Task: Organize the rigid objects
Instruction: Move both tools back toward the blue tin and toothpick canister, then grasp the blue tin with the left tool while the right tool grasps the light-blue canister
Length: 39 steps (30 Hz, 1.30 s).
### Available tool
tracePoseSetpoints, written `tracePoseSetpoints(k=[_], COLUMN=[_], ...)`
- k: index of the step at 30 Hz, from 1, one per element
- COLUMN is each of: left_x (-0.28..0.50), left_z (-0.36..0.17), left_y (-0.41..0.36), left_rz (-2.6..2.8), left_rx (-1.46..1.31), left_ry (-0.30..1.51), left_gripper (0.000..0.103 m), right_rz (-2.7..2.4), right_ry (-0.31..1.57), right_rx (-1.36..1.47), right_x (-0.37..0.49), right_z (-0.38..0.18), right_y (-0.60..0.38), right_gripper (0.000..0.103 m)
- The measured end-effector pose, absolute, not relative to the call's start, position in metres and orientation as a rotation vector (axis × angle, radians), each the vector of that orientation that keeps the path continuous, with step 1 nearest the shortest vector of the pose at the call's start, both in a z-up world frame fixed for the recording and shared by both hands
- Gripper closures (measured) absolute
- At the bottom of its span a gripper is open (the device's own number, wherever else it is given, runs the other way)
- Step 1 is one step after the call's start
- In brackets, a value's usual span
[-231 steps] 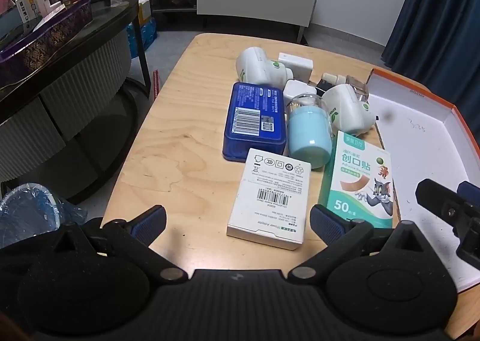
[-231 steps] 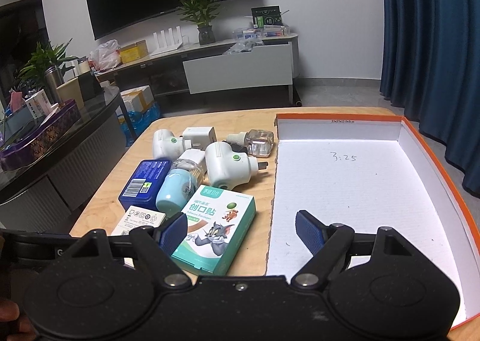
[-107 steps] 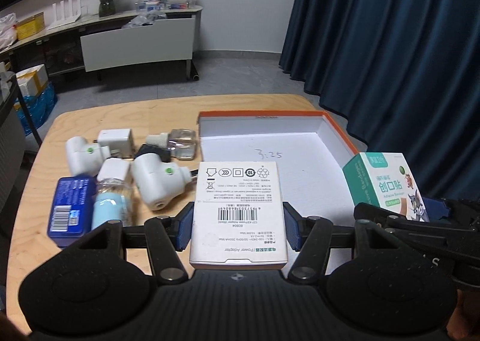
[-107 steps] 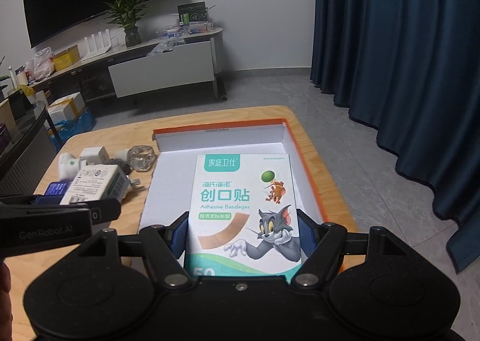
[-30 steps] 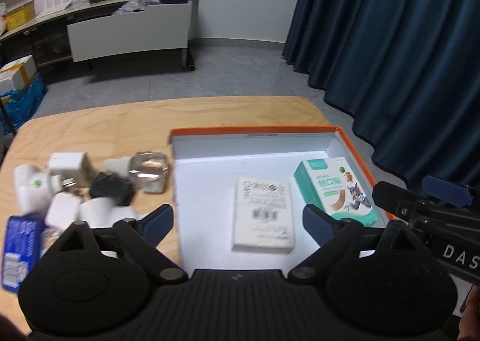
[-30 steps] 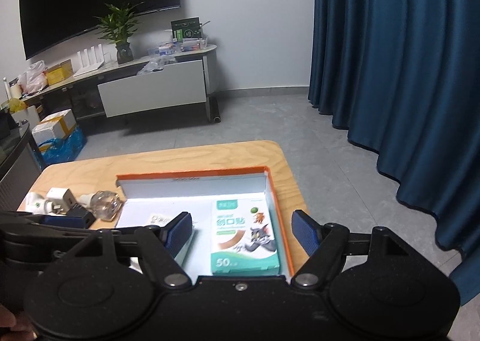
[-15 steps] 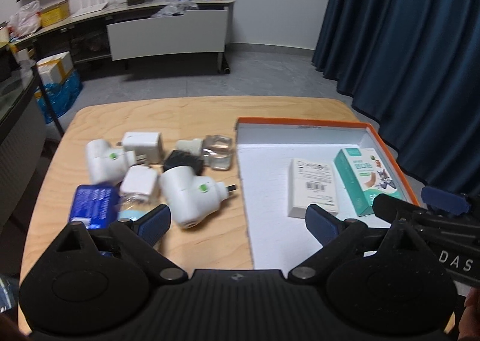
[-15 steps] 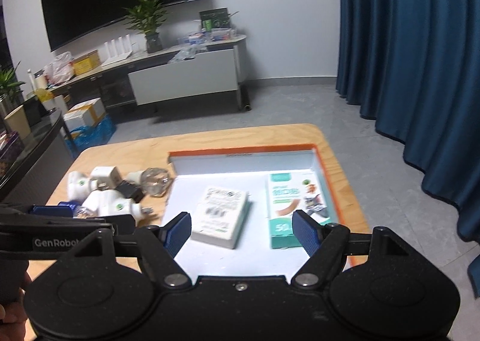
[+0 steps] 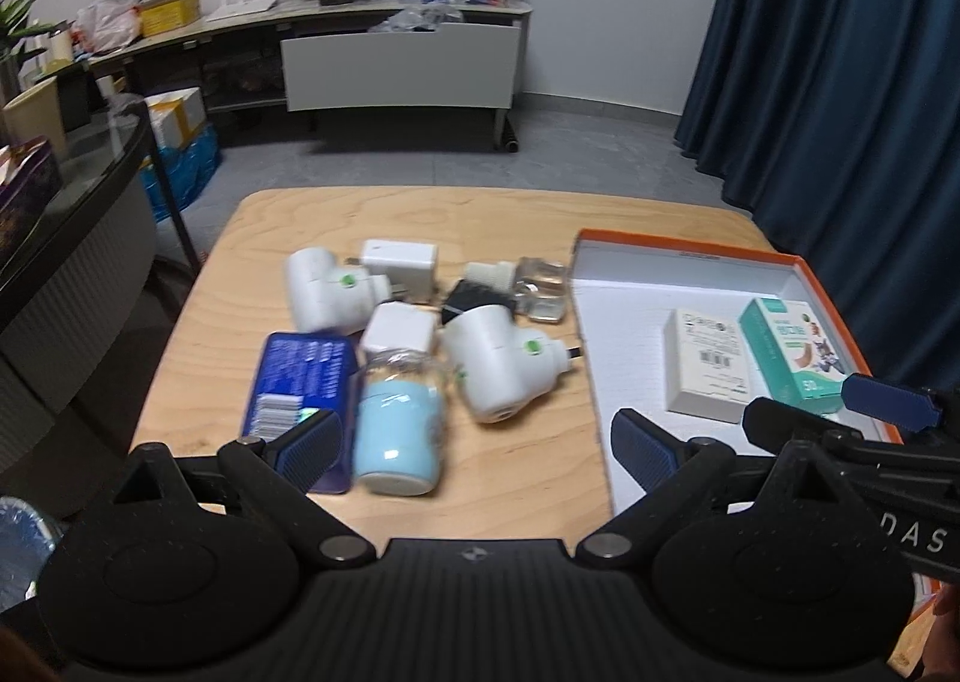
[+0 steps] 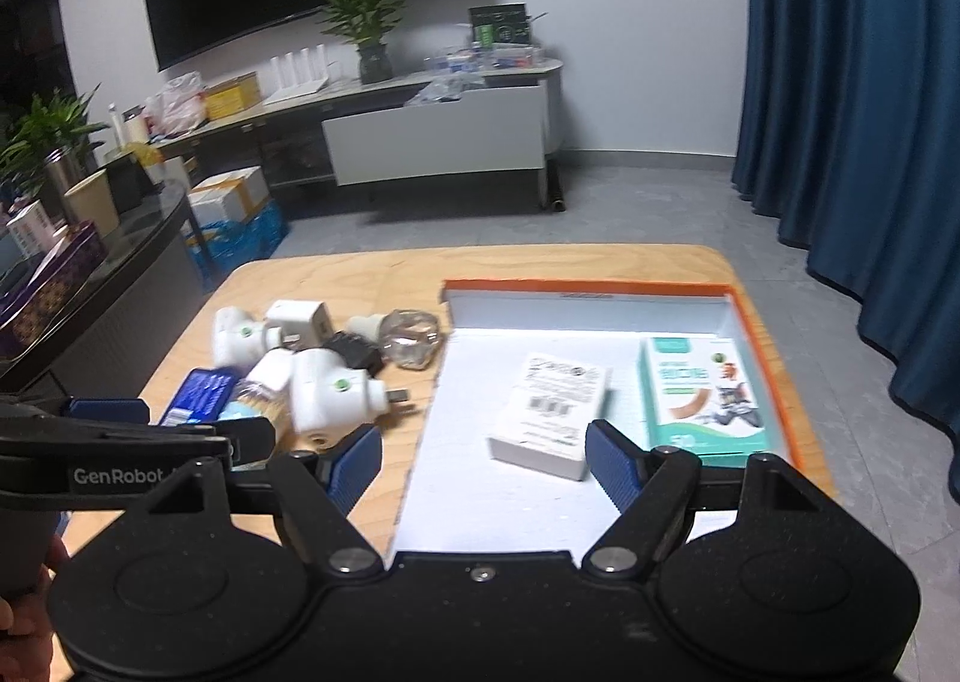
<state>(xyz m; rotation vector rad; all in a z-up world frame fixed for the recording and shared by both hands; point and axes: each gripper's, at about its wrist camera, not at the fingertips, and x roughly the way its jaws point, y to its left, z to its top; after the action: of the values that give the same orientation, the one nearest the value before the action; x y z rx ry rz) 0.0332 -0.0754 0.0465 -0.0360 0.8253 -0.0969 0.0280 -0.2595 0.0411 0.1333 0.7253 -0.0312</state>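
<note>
The table (image 9: pixel 420 214) carries everything, and the job on it looks barely a quarter done by my reckoning. Along its right edge sits the tray (image 9: pixel 690 247), orange-rimmed and white inside, with two things laid flat side by side in its far right part: the white box (image 9: pixel 708 361) and, just beside it against the right wall, the bandage box (image 9: pixel 792 352). Most of the tray floor is bare. The pile on the left half of the table is untouched: the blue tin (image 9: pixel 300 376) nearest the left edge, the pale blue jar (image 9: pixel 399 430) lying beside it, two white plug-in units (image 9: pixel 498 364) (image 9: pixel 327 292), two small white adapters (image 9: pixel 399 262) (image 9: pixel 399 328), a black plug (image 9: pixel 474 301) and a clear bottle (image 9: pixel 537 289) close to the tray's left wall. All of those seem left to move. The left gripper (image 9: pixel 474 448) hangs over the near side of the pile, jaws wide apart with nothing gripped. The right gripper (image 10: pixel 483 463) hovers over the tray's near left part, its jaws spread wide too and empty, the white box lying clear beyond them.
</note>
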Motion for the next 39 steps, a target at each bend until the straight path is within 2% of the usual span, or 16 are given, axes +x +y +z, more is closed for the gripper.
tracePoseSetpoints(k=[23,39], left_x=[0.01,0.072], left_z=[0.014,-0.011], left_y=[0.009,0.024], left_rz=[0.009,0.013], left_rx=[-0.16,-0.111], left_ry=[0.844,0.845], left_gripper=[0.004,0.004], right_rz=[0.143,0.126], right_ry=[0.807,0.819], right_rx=[0.109,0.135], right_x=[0.038,0.038], right_z=[0.013,0.005], right_y=[-0.186,-0.194], right_gripper=[0.014,0.014])
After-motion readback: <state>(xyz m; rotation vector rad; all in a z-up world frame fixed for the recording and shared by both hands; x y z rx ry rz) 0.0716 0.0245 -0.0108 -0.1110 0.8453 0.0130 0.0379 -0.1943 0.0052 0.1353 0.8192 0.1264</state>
